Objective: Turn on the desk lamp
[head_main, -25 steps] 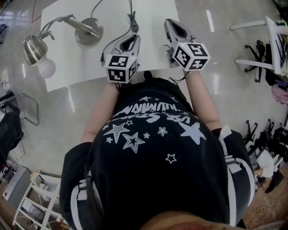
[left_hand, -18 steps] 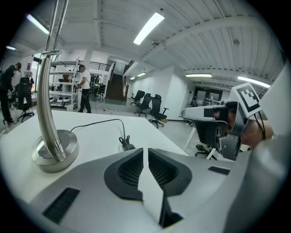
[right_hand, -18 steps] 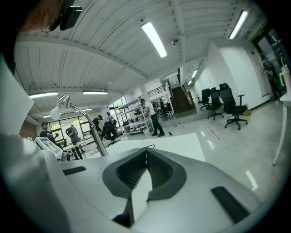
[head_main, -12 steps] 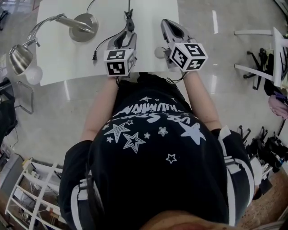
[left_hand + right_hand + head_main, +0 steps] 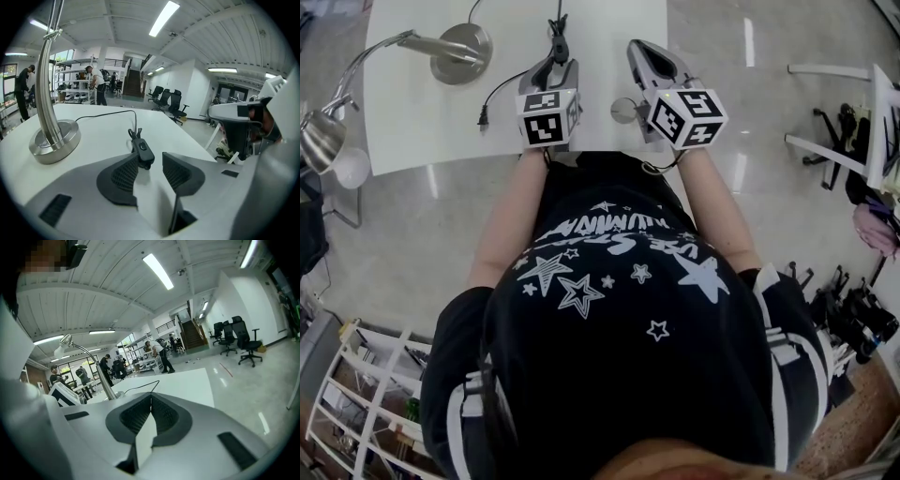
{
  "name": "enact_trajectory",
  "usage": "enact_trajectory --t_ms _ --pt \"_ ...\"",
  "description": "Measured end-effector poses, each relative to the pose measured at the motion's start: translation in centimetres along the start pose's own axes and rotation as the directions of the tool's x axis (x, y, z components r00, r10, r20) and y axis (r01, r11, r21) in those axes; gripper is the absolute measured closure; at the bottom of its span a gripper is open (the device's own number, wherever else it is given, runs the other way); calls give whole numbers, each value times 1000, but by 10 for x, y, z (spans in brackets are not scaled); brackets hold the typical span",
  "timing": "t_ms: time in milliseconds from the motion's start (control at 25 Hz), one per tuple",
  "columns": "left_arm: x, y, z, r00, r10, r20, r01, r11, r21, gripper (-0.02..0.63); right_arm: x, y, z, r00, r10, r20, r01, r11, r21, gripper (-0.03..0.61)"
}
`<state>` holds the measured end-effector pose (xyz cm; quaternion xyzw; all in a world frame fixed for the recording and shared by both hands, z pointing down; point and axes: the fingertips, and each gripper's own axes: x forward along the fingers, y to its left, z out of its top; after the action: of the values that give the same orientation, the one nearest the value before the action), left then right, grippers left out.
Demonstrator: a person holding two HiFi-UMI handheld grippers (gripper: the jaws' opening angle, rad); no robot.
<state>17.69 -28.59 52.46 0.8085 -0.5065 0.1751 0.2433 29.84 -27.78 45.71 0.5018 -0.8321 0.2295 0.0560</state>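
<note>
On the counter [image 5: 422,122]: white top. It carries the desk lamp [image 5: 455,54] and its black cord [image 5: 511,80]; both tools are over the near edge.
Desk lamp, place: far-left part of the counter in the head view, well apart from both tools.
Lamp base [image 5: 54,140]: round, brushed metal, flat on the counter, with the stem rising from it.
Lamp head [image 5: 319,141]: reaches out past the counter's left edge, over the floor; white bulb [image 5: 352,167] showing under it.
Cord run: starts behind the base, crosses the counter, and ends in a loose plug [image 5: 484,117] lying near the front edge.
Inline switch [image 5: 143,151]: black, on the cord, lying on the counter right at the left tool's tips.
Left tool [image 5: 150,171]: jaws have just been opening and stand wide apart. The near end of the switch sits between the tips, closer to the left pad; neither pad presses on it.
Right tool [image 5: 151,413]: jaws together, pads meeting, nothing between them. It is beside the left tool, above the counter's near right part.
Marker cubes: one on the rear of each tool, facing up to the head camera.
Person [image 5: 628,309]: black shirt with white stars, forearms reaching forward to the tools.
Room behind: other people, shelving and office chairs [image 5: 171,101] far off.
</note>
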Motion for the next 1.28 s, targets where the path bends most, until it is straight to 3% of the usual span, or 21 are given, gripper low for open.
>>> enact_trajectory --t_ms 560,960,1120,1280 --pt "13 12 -11 998 58 -37 -60 995 -82 460 4 5 -10 999 24 -33 -24 1000 0 572" --pt "9 17 -7 999 13 -47 -14 1000 -21 483 27 28 -15 992 94 -79 -99 994 -53 572" --pt "7 18 -8 998 7 -63 -7 1000 5 483 51 48 -23 969 183 -167 -198 977 -77 572" --pt "5 18 -11 996 1 -84 0 1000 17 483 76 74 -36 909 291 -300 -340 932 -124 572"
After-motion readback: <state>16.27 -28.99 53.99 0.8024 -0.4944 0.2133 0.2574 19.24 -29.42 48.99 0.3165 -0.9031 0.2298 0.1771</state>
